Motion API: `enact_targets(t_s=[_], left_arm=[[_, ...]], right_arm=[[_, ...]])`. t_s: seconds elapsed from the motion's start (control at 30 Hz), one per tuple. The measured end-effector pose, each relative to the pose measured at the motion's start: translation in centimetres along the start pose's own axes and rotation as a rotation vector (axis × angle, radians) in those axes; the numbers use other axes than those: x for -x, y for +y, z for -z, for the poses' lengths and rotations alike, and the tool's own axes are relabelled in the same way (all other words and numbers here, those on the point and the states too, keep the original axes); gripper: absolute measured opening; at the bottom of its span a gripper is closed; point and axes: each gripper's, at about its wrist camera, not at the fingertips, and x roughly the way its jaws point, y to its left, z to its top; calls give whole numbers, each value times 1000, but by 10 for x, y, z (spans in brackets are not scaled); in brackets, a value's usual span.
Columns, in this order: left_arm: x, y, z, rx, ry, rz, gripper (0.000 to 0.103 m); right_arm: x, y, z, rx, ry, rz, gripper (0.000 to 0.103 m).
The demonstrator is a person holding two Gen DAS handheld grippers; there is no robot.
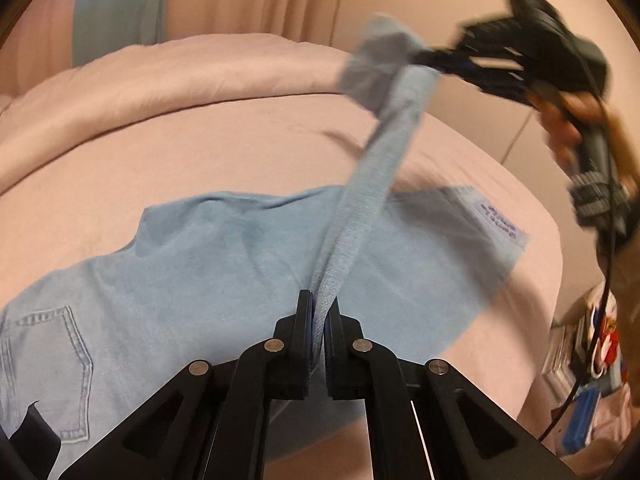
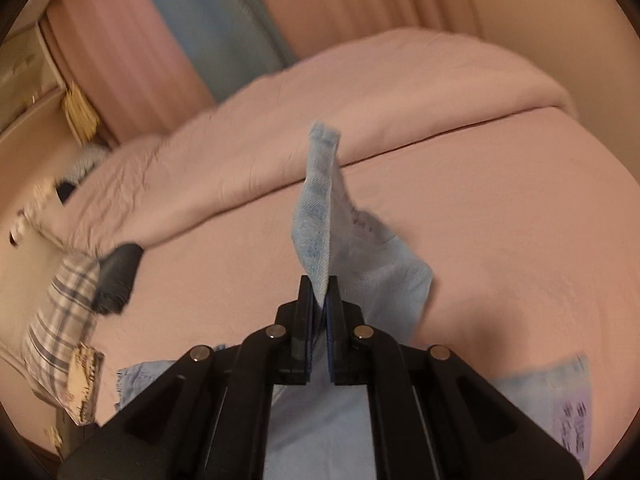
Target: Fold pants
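Observation:
Light blue denim pants (image 1: 208,264) lie spread on a pink bed (image 1: 224,136), back pocket at the lower left. My left gripper (image 1: 320,308) is shut on a fold of the pants fabric. A taut strip of denim runs from it up to my right gripper (image 1: 428,58), which is shut on the bunched far end, held above the bed. In the right wrist view my right gripper (image 2: 320,288) pinches the denim edge (image 2: 320,208), which stands up past the fingertips. More of the pants (image 2: 320,420) lies below it.
A rolled pink duvet (image 1: 160,76) lies across the far side of the bed. Pink and blue curtains (image 2: 192,20) hang behind. A plaid cloth (image 2: 60,312) and a dark item (image 2: 118,276) sit at the bed's left edge. Clutter (image 1: 592,360) stands beside the bed.

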Motion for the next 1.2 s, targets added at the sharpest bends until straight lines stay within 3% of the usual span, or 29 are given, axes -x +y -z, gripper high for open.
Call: enact_targets(t_s=[0.1, 0.23, 0.37, 0.43, 0.5, 0.57, 0.67, 0.73, 0.8, 0.83, 0.87, 0.9, 1.13, 1.2], left_arm=[[-18, 7, -1, -46, 34, -10, 4], [-33, -2, 9, -91, 101, -29, 4], [-47, 0, 20, -104, 158, -45, 4], [-50, -1, 21, -107, 165, -58, 4], [-49, -2, 21, -103, 168, -66, 4], [-52, -3, 19, -104, 172, -71, 4], [-55, -6, 20, -112, 181, -85, 4], [-55, -8, 22, -119, 186, -92, 4], [-55, -8, 23, -123, 190, -96, 4], [-55, -8, 23, -123, 192, -96, 4], [-56, -8, 23, -121, 194, -97, 4], [-55, -8, 23, -120, 195, -97, 4], [-50, -15, 20, -148, 183, -109, 4], [-52, -17, 22, -160, 190, -114, 4]], right_arm=[[37, -27, 39, -58, -67, 29, 6], [40, -77, 97, -200, -18, 119, 7], [21, -121, 158, -403, 70, 90, 7], [13, -128, 173, -451, 60, 53, 8], [17, -136, 180, -520, 23, -15, 11], [17, -143, 180, -583, -5, -59, 22], [22, -149, 175, -632, -64, -53, 36], [26, -152, 170, -653, -88, -8, 37], [26, -154, 166, -676, -102, 14, 35], [27, -156, 161, -677, -105, 22, 29], [28, -156, 160, -670, -107, 44, 15], [29, -154, 157, -657, -109, 66, 10], [69, -151, 148, -568, -209, 76, 6], [75, -154, 151, -552, -200, 89, 6]])
